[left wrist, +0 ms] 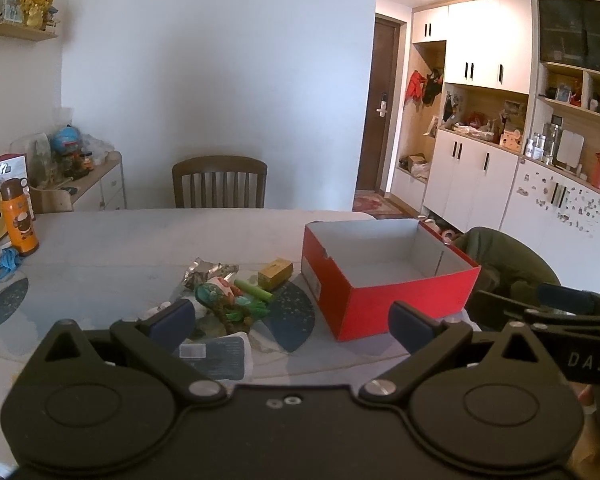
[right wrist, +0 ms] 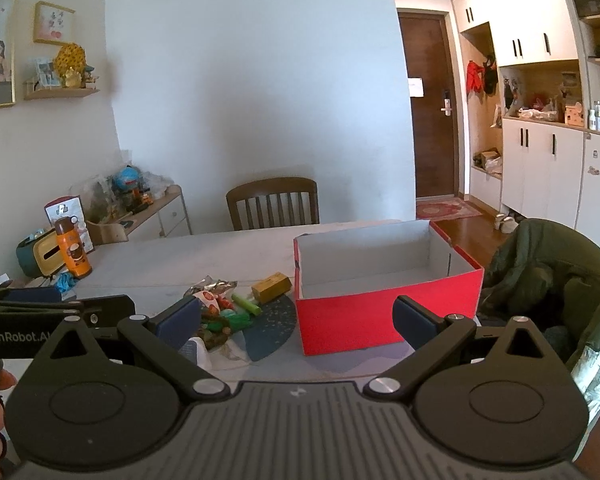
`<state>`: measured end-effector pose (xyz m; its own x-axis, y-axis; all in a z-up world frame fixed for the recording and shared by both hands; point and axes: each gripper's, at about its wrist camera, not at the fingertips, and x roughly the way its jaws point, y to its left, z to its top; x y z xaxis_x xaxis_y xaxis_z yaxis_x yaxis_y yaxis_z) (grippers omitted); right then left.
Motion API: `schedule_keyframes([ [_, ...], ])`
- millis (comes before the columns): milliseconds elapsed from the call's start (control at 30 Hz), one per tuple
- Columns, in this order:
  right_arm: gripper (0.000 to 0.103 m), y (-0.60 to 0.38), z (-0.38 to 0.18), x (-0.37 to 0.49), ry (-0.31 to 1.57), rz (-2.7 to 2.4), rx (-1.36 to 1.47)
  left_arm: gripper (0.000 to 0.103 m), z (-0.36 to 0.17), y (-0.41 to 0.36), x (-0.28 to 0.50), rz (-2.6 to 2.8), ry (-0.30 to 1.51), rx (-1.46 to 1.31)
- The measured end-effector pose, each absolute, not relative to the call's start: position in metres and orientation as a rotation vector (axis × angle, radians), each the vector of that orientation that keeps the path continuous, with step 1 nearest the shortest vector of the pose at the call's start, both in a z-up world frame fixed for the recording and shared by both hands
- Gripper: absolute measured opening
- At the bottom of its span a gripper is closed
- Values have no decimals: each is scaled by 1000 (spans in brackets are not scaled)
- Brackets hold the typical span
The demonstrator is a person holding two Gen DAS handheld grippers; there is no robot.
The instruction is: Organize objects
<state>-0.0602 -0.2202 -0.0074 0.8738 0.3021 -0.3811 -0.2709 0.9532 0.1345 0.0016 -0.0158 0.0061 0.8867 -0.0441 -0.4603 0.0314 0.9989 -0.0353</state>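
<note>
An open red box (left wrist: 384,300) (right wrist: 380,312) with a bare white inside stands on the table's right side. Left of it lies a heap of small things: a crumpled foil packet (left wrist: 208,270) (right wrist: 214,283), a yellow-brown block (left wrist: 275,273) (right wrist: 271,285), a green tube (left wrist: 254,289) (right wrist: 246,304) and a green toy figure (left wrist: 224,300) (right wrist: 220,320). My left gripper (left wrist: 290,322) hangs open above the near table edge, the heap by its left finger. My right gripper (right wrist: 296,320) is open too, in front of the box. Nothing sits between either pair of fingers.
An orange bottle (left wrist: 18,218) (right wrist: 73,252) stands at the table's far left beside a yellow tissue box (right wrist: 44,256). A wooden chair (left wrist: 219,182) (right wrist: 274,202) faces the far side. A chair draped with a green jacket (right wrist: 548,280) is at the right. White cabinets (left wrist: 472,172) line the right wall.
</note>
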Motion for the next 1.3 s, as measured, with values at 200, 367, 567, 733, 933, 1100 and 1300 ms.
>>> schedule_keyframes([
  [200, 103, -212, -10, -47, 425, 302, 64, 102, 1, -6, 14, -52, 487, -36],
  [367, 103, -200, -14, -30, 437, 303, 48, 102, -5, 6, 32, -76, 496, -33],
  [567, 103, -175, -16, 4, 464, 326, 36, 102, -19, 38, 63, -91, 524, -2],
  [733, 103, -149, -26, 36, 515, 371, 6, 102, -47, 60, 91, -160, 576, 80],
  [933, 103, -108, -46, 76, 600, 413, -51, 102, -91, 77, 125, -222, 683, 131],
  [1100, 102, -83, -66, 106, 679, 418, -63, 100, -120, 88, 148, -264, 754, 144],
  [1300, 102, -50, -87, 132, 728, 448, -116, 97, -140, 101, 167, -322, 821, 138],
])
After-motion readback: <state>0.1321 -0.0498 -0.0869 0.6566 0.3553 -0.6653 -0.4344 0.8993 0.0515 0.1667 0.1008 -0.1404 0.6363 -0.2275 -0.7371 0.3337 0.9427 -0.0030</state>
